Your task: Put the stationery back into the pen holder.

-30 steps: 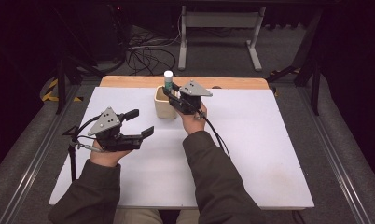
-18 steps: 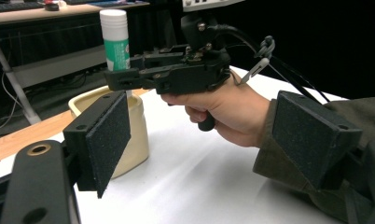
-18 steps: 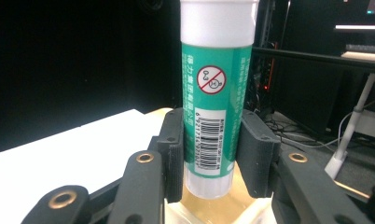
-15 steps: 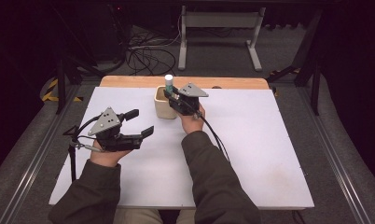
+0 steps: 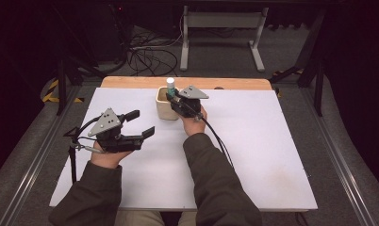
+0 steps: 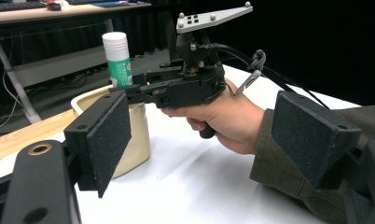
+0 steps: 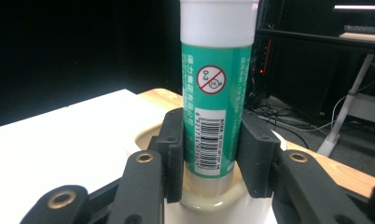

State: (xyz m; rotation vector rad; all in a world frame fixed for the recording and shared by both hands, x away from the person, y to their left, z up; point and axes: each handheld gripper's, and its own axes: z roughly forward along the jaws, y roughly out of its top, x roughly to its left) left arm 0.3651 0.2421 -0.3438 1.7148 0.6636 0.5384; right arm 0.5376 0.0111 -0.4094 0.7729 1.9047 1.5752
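Since the earlier frame, little has moved. Left hand-held gripper (image 5: pixel 143 123) hovers above the white table (image 5: pixel 272 155), jaws wide and empty. Right hand-held gripper (image 7: pixel 212 154) clamps the green glue stick with white cap (image 7: pixel 217 88) upright over the cream ceramic cup (image 5: pixel 163 104).

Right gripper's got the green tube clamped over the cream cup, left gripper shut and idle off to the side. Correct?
Not quite: the left gripper is open, not shut. The left gripper view shows its jaws standing wide apart with nothing between them. The rest holds: the right gripper clamps the green tube over the cream cup.
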